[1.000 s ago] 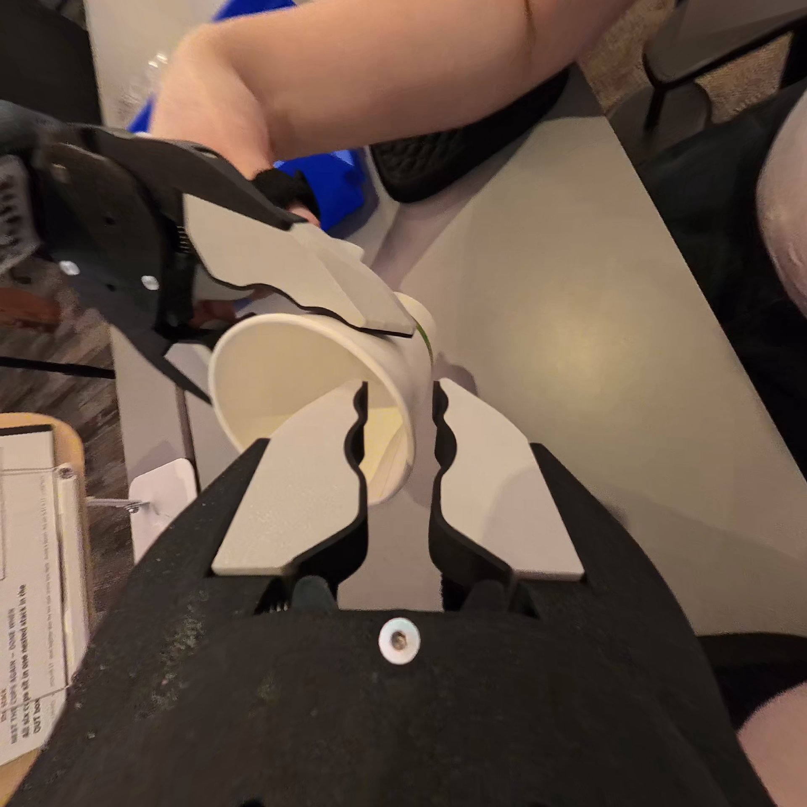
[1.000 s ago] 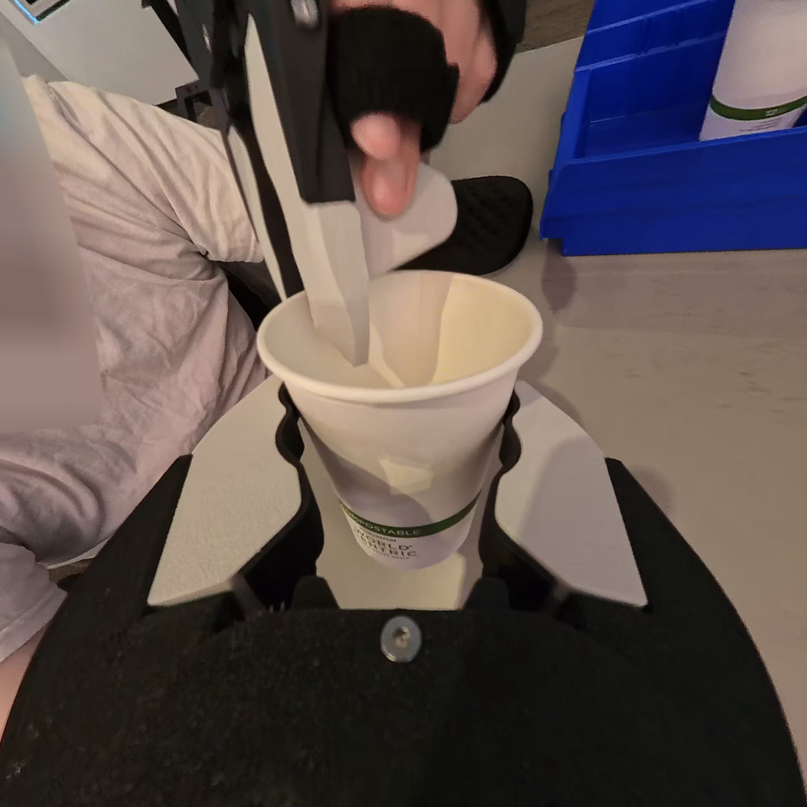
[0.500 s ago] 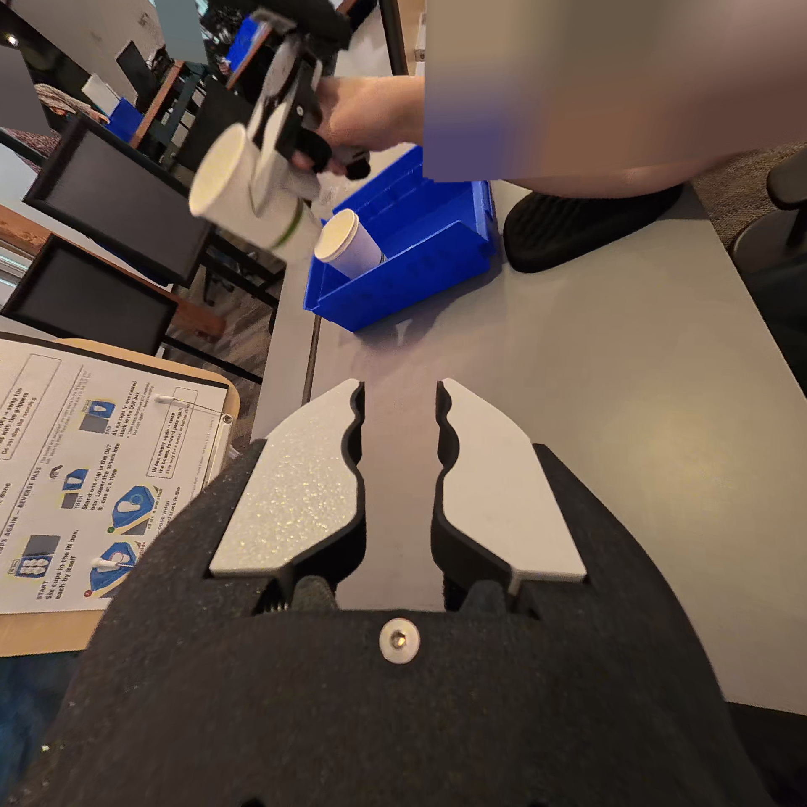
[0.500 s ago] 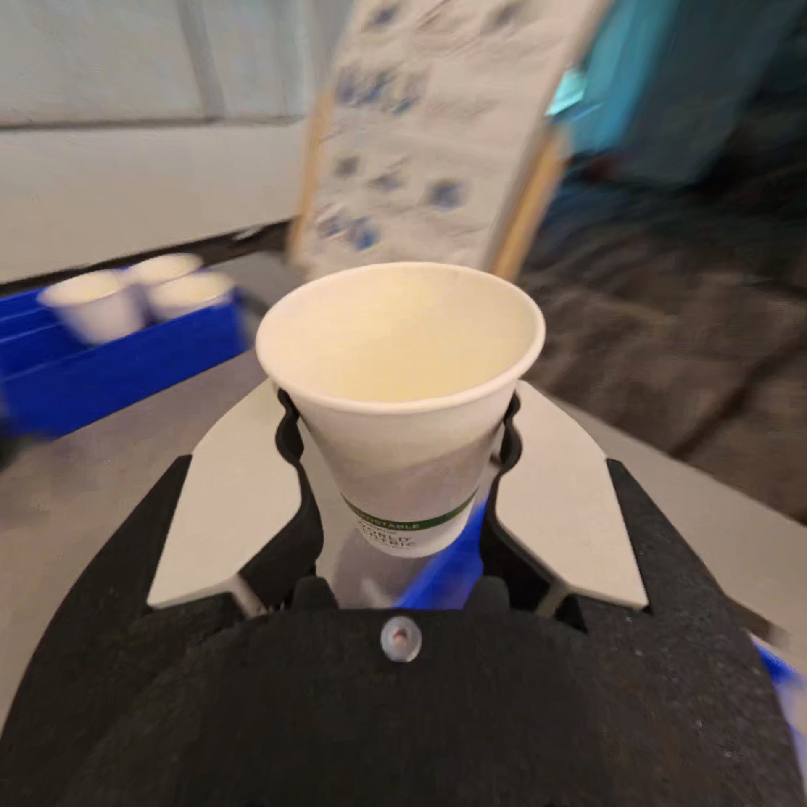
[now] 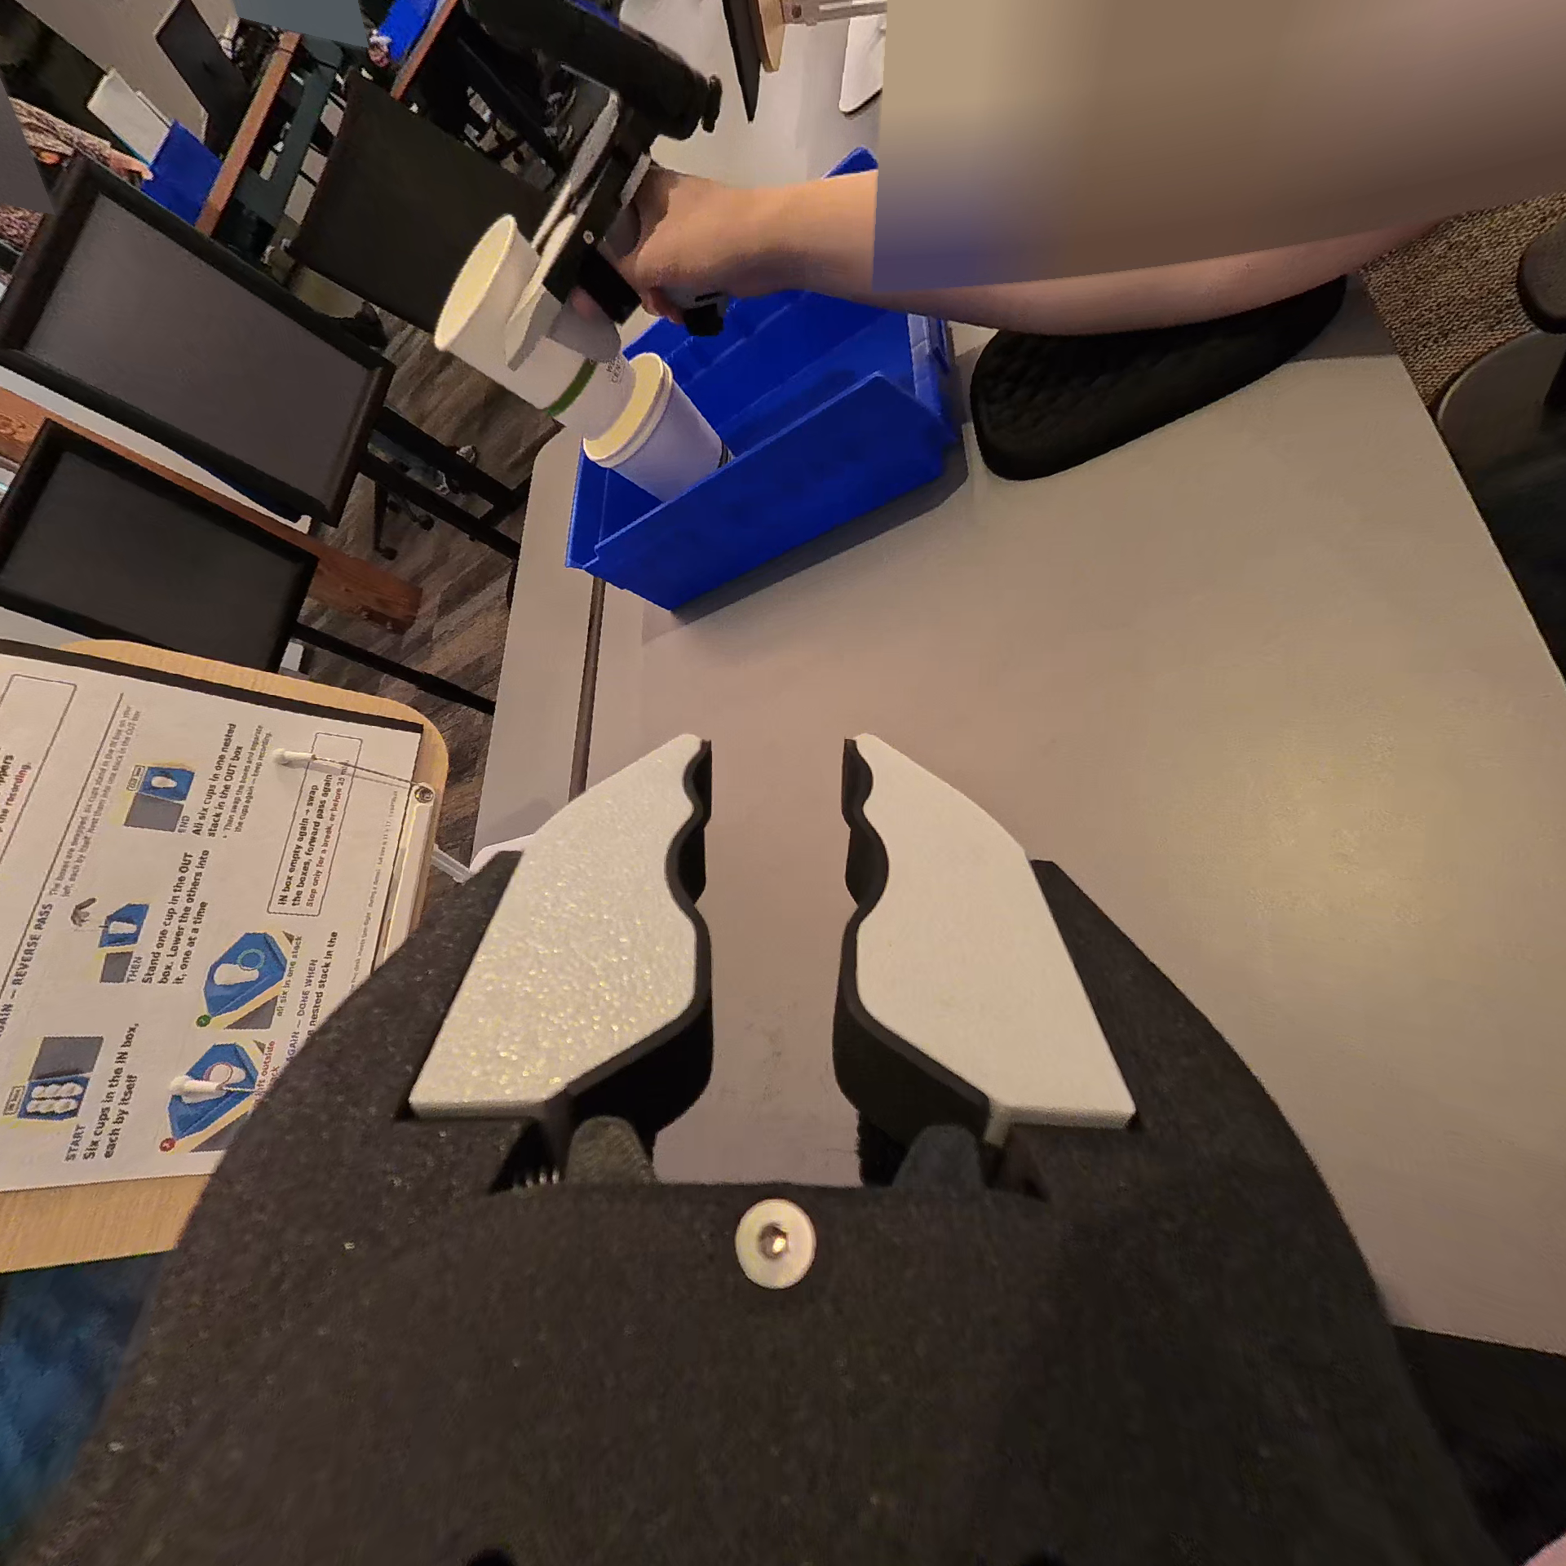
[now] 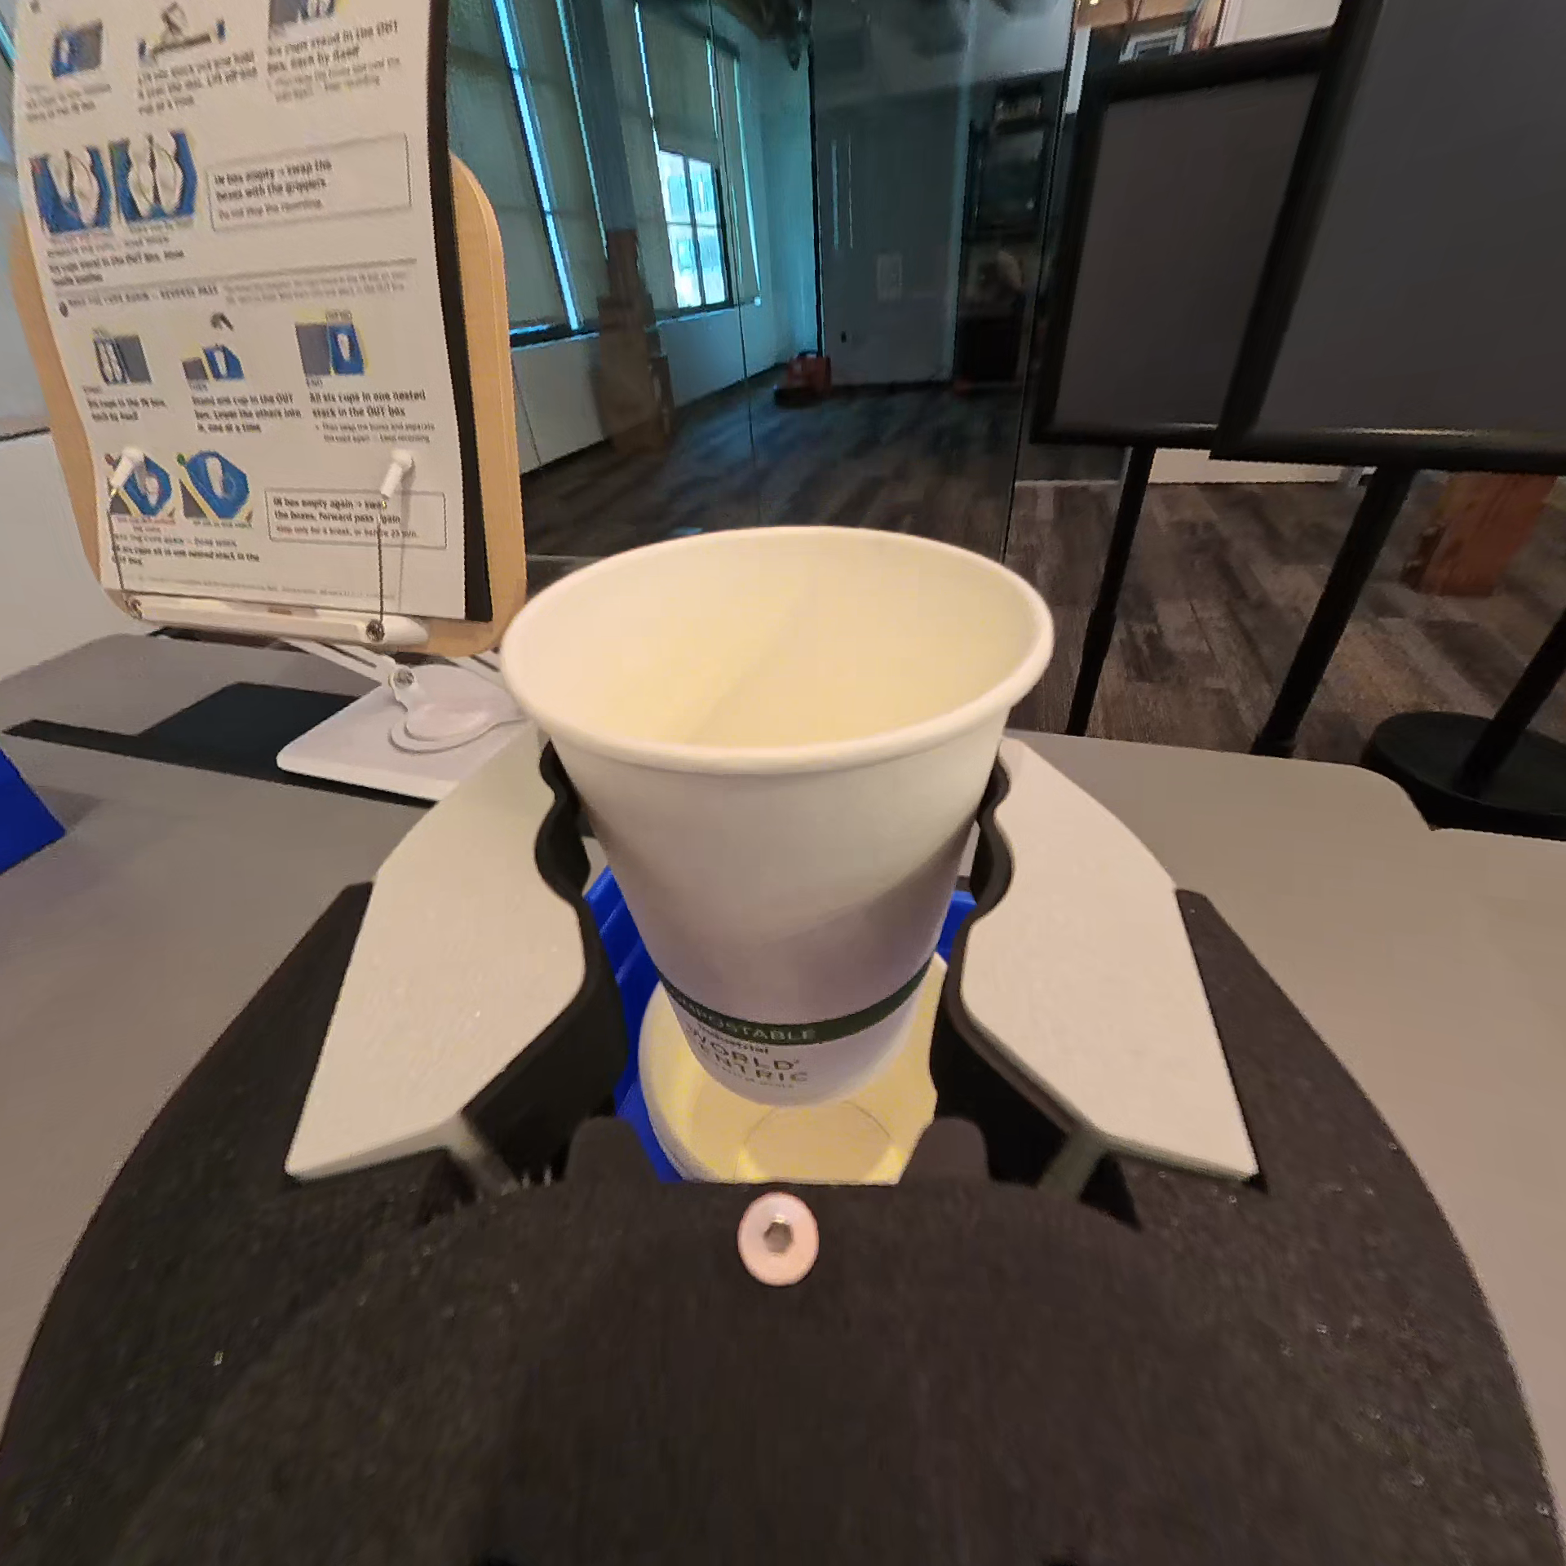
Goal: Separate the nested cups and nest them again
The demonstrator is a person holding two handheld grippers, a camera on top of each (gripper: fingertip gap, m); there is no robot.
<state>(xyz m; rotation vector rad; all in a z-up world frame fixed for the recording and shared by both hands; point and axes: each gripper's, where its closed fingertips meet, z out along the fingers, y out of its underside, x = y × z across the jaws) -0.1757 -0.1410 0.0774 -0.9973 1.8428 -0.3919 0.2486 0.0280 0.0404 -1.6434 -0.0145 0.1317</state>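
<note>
My right gripper (image 6: 775, 758) is shut on a white paper cup (image 6: 775, 805) with a green band, both pads pressed on its sides below the rim. The cup's base hangs just above the open mouth of another white cup (image 6: 788, 1135), which stands in a blue bin (image 6: 623, 957). The left wrist view shows the same from afar: the right gripper (image 5: 542, 288) holds the cup (image 5: 508, 330) tilted over the cup (image 5: 661, 432) in the bin (image 5: 763, 500). My left gripper (image 5: 775, 750) is open and empty above the grey table (image 5: 1102, 763), well short of the bin.
An instruction sheet on a wooden stand (image 5: 169, 890) is at the table's left edge; it also shows in the right wrist view (image 6: 254, 297). A black wrist rest (image 5: 1144, 381) lies right of the bin. The person's arm (image 5: 763, 246) reaches over the bin. Black panels on stands (image 6: 1271, 254) are beyond the table.
A second ago my left gripper's fingers straddled the wall of the cup that the right gripper held. The left has drawn back empty, and the right has carried the cup over the cup in the bin.
</note>
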